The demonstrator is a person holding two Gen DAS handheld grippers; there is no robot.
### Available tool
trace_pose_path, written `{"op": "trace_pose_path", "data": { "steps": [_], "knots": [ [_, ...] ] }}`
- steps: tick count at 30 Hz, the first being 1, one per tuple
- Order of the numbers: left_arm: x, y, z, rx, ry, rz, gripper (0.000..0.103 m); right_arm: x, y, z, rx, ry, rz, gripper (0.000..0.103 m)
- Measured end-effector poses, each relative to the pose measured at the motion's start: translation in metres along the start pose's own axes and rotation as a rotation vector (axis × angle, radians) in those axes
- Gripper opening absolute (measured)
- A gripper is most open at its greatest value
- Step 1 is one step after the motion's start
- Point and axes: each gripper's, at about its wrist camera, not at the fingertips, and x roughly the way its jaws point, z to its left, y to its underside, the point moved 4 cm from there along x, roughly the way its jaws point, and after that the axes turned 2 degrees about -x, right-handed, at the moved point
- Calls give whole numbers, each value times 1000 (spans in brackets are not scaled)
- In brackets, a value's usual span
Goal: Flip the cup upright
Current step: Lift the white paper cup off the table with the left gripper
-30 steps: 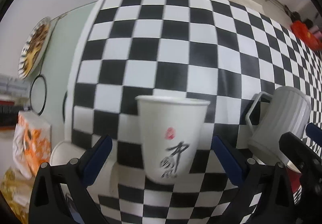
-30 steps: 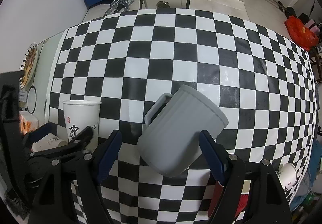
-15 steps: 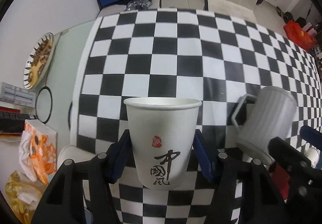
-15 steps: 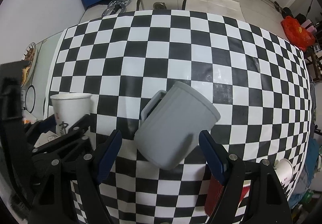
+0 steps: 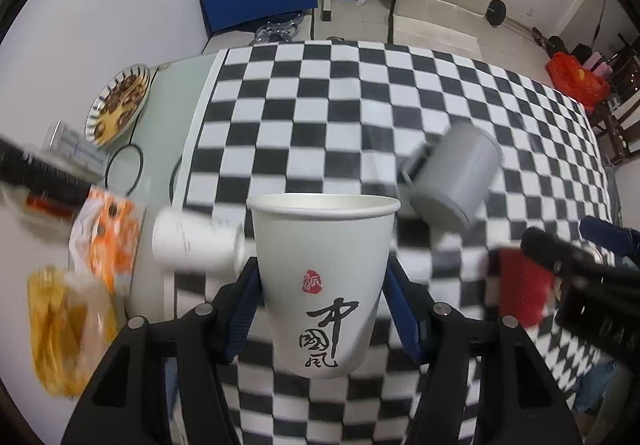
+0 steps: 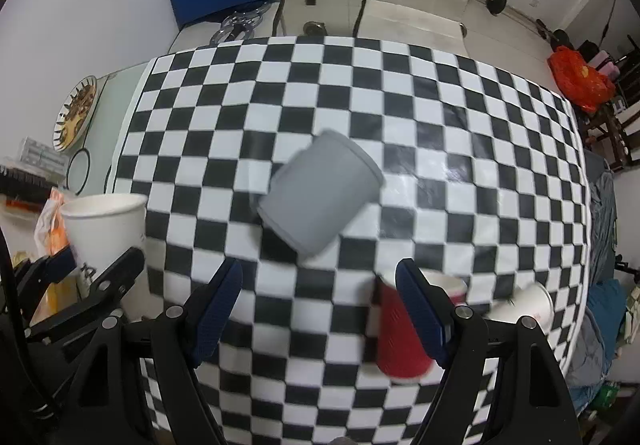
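My left gripper (image 5: 322, 301) is shut on a white paper cup (image 5: 322, 277) with black characters and a red seal, held upright with its mouth up, above the checkered table. The same cup shows at the left of the right wrist view (image 6: 106, 225). A grey ribbed mug (image 6: 320, 199) lies tilted on the checkered cloth, mouth toward me; it also shows in the left wrist view (image 5: 454, 179). My right gripper (image 6: 320, 309) is open and empty, pulled back from the mug.
A red paper cup (image 6: 402, 333) stands just by my right gripper's right finger, with a white cup (image 6: 520, 309) lying beyond it. Another white cup (image 5: 192, 245) lies on its side at the table's left edge. Snack bags (image 5: 76, 325) and a plate (image 5: 120, 103) sit left.
My left gripper closed on the white paper cup and lifted it. My right gripper drew back and up from the grey mug, which now lies clear ahead of its fingers.
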Motion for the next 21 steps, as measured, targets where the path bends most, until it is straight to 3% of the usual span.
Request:
{"op": "trace_pose_path", "data": {
  "steps": [7, 13, 17, 21],
  "knots": [
    [-20, 78, -30, -4, 70, 56, 57, -21, 79, -41, 48, 1, -2, 81],
    [6, 154, -72, -18, 168, 198, 57, -4, 160, -81, 134, -24, 80, 81],
    [28, 174, -101, -40, 211, 255, 57, 22, 209, -113, 218, -31, 156, 81],
    [47, 174, -126, -41, 233, 257, 57, 42, 238, -138, 275, -15, 190, 81]
  ]
}}
